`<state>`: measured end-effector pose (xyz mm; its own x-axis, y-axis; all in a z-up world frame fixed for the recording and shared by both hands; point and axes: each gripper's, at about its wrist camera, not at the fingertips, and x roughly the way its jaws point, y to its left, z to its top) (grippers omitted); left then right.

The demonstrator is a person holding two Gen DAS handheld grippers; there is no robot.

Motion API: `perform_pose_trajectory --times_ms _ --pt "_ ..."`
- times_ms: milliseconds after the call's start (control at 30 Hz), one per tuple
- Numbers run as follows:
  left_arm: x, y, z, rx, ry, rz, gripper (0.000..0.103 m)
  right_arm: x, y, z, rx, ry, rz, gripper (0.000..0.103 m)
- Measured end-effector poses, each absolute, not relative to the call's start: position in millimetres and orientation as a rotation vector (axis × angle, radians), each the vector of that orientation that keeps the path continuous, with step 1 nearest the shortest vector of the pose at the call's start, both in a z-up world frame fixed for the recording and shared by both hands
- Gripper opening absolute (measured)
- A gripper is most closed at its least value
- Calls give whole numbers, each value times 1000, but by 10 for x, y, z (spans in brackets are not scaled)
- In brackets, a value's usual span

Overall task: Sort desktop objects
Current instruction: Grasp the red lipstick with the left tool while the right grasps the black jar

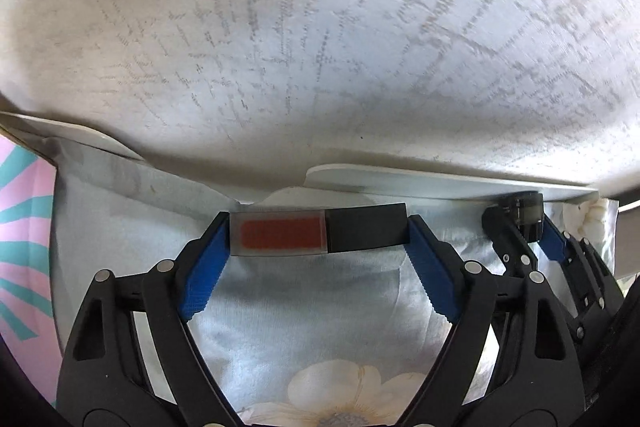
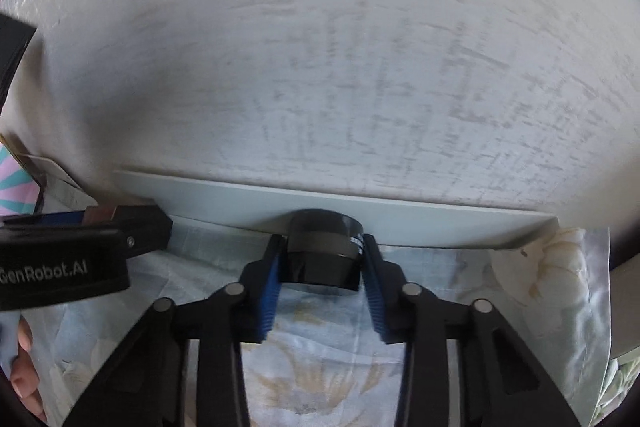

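Tools grip: left tool [image 1: 318, 233] lip-gloss tube [image 1: 318, 234], right tool [image 2: 322, 259] black jar [image 2: 322, 253].

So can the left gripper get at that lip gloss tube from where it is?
Probably yes. The lip gloss tube already lies endwise between the left gripper's blue pads, nothing blocking, though contact at the capped end is unclear.

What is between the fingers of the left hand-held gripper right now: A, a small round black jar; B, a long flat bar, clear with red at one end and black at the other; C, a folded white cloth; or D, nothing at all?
B: in the left wrist view the left hand-held gripper spans the ends of a clear-red-and-black bar; the round black jar sits in the right hand-held gripper.
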<state>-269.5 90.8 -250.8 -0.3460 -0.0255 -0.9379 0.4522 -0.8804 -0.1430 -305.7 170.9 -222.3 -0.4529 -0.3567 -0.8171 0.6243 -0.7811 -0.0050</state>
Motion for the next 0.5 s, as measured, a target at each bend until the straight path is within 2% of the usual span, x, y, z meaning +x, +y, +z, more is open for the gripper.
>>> perform_pose_trajectory --times_ms 500 --pt "-2501 696 -2403 1596 677 -2339 82 -3009 2111 -2167 1132 415 -2212 33"
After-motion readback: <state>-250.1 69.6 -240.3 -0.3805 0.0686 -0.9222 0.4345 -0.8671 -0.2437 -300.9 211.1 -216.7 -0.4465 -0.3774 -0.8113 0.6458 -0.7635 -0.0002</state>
